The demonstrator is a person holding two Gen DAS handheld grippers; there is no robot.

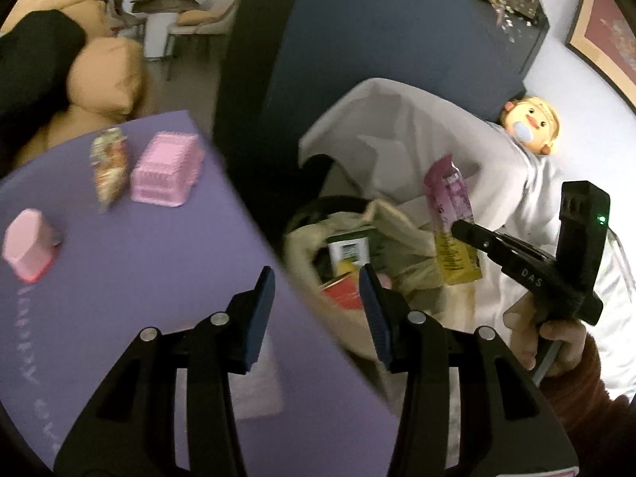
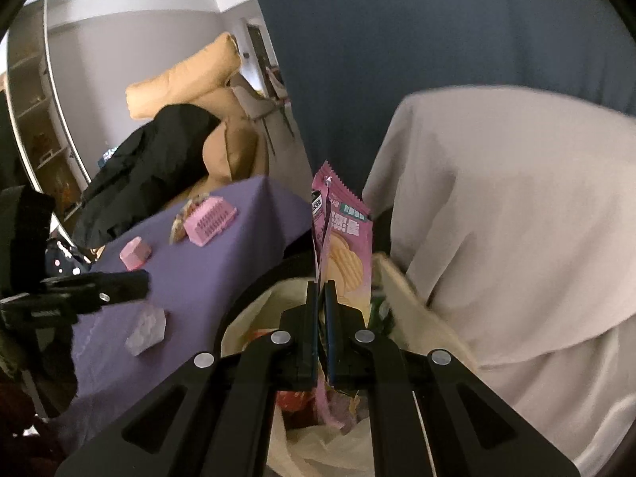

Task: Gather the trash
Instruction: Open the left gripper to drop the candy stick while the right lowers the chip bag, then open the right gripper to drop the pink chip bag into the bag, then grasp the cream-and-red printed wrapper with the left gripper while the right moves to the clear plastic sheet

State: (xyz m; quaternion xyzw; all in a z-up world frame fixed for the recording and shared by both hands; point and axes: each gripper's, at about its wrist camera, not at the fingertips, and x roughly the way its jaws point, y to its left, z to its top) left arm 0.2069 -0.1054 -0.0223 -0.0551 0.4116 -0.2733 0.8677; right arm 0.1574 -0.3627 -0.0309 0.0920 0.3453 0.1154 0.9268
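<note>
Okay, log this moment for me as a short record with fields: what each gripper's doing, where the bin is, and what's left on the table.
right gripper: shut on pink chip packet, above the bin
left gripper: open, nothing between the pads
bin: bag-lined, beside the purple table, already holds packaging
on table: snack wrapper, pink basket, pink box

Home living room: sofa cushions [image 2: 187,75], wall shelving [image 2: 28,91].
</note>
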